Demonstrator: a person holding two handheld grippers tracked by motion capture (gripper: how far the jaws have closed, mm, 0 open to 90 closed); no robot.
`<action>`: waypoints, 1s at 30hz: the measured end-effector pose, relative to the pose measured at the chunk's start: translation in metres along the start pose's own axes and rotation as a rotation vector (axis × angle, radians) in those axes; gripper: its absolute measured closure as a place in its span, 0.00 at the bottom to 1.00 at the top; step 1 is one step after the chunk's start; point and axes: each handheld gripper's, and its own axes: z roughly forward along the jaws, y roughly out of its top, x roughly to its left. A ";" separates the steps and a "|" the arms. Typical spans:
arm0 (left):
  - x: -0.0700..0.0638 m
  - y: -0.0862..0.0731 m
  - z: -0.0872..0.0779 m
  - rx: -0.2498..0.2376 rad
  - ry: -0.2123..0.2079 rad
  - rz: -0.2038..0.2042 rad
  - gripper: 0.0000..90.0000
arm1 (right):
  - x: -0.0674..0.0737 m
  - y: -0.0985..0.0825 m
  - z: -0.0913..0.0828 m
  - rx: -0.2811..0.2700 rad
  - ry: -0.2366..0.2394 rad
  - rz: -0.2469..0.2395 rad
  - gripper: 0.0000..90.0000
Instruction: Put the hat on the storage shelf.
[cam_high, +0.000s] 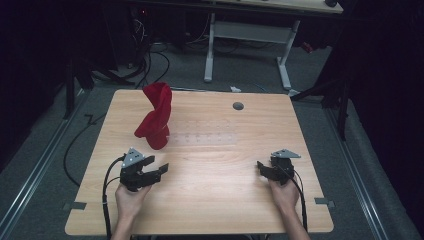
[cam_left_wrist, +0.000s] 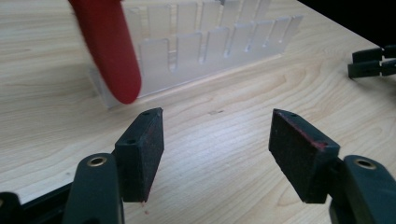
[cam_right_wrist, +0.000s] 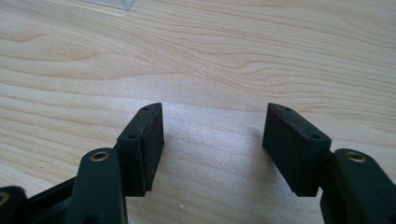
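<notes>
- The wooden worktop (cam_high: 210, 200) carries a clear plastic slotted rack (cam_high: 202, 134) near its middle, lying crosswise, faint against the wood in the high view.
- A red cloth (cam_high: 156, 116) stands twisted and upright at the rack's left end, toward 10 o'clock from the worktop's middle; its lower end reaches down to the rack.
- In the left gripper view the red cloth (cam_left_wrist: 108, 51) hangs at 11 o'clock, in front of the near corner of the rack (cam_left_wrist: 210, 46), whose rows of upright clear dividers run off toward 1 o'clock.
- The left hand-held gripper (cam_high: 156, 166) sits at about 8 o'clock on the worktop, held by the person's left hand (cam_high: 131, 196), pointing toward 2 o'clock. Its jaws are released, spread wide with bare wood between them; nothing is grasped.
- The same left hand-held gripper (cam_left_wrist: 217, 149) shows both pads apart in its own view, near the rack but not touching it.
- The right hand-held gripper (cam_high: 261, 168) sits at about 4 o'clock, held by the person's right hand (cam_high: 285, 192), its jaws pointing toward 9 o'clock.
- In its own view the right hand-held gripper (cam_right_wrist: 213, 140) is released too, jaws wide over bare wood, and a corner of the clear rack (cam_right_wrist: 112, 3) peeks in at 11 o'clock.
- A round grey grommet (cam_high: 238, 106) is set in the worktop at about 1 o'clock, well apart from the rack.
- Beyond the far edge stands a white-legged desk (cam_high: 250, 30) on the grey floor.
</notes>
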 end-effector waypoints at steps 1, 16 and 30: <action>-0.001 -0.002 0.001 0.003 -0.004 0.002 0.40 | 0.000 0.000 0.000 0.000 0.000 0.000 0.43; -0.009 -0.024 0.014 0.065 -0.028 0.017 0.41 | 0.000 0.000 0.000 0.000 0.000 -0.001 0.43; -0.015 -0.044 0.030 0.080 0.000 0.092 0.40 | 0.001 0.000 0.000 -0.001 -0.002 -0.001 0.43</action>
